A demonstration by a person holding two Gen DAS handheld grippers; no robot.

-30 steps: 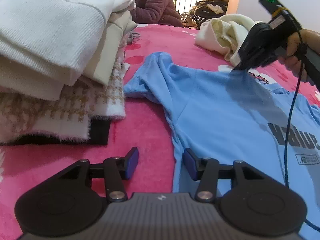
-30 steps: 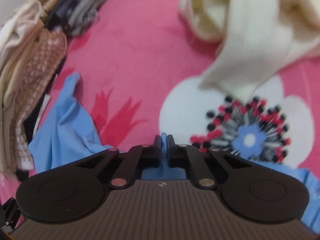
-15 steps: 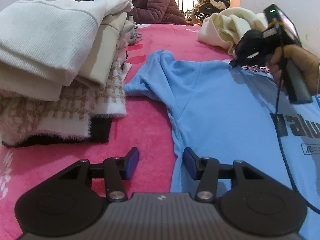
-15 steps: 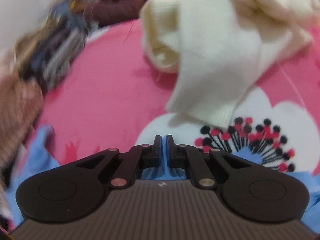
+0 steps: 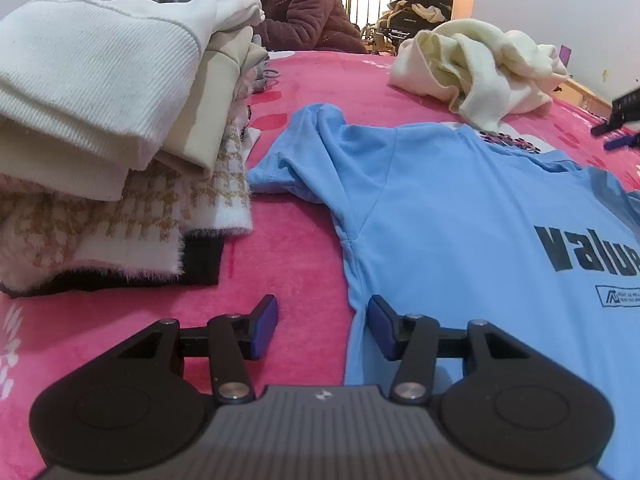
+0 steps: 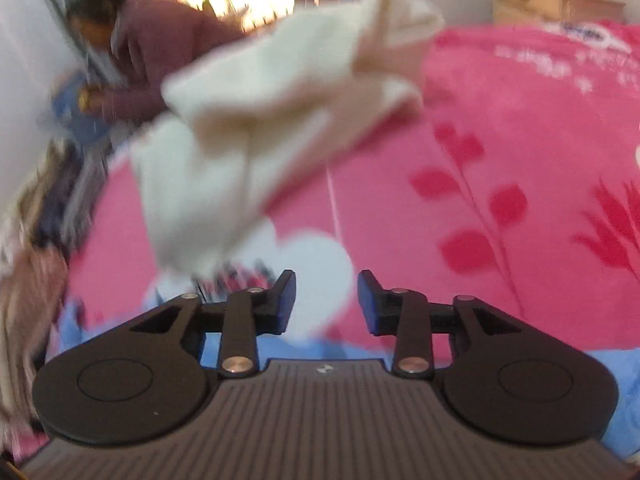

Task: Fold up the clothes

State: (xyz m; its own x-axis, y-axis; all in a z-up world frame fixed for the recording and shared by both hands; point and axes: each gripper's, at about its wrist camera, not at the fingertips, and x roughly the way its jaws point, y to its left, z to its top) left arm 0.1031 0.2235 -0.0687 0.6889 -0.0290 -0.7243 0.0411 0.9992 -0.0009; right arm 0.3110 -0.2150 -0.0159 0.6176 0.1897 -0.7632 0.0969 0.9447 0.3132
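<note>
Light blue T-shirt [image 5: 460, 216] spread face-up on the pink floral blanket [image 5: 304, 248], printed chest to the right, collar at far right, one short sleeve [image 5: 296, 160] bunched and pointing far-left toward the stack of folded knitwear [image 5: 104, 128]. Thin jersey by the look of it: light, limp, prone to wrinkling and sliding over the plush cover rather than holding a crease. Best taken at an edge or seam, probably the side hem or the sleeve end, with both layers pinched so the back does not lag behind.

Left gripper [image 5: 322, 324] low at the near edge, pads apart and gripping nothing; right pad over the shirt's side edge, left pad over bare blanket, so the side seam runs just between them. Well placed, seemingly, for a pinch on that edge.

Right gripper [image 6: 326, 302] at the far right of the shirt, jaws opening, nothing between the pads; only a strip of blue fabric visible close under it, blanket ahead. View blurred. Crumpled cream sweater [image 6: 272, 120] beyond it on the far side, apart from the shirt. Seated person [image 5: 304, 4] in a maroon jacket past the far edge of the bed.
</note>
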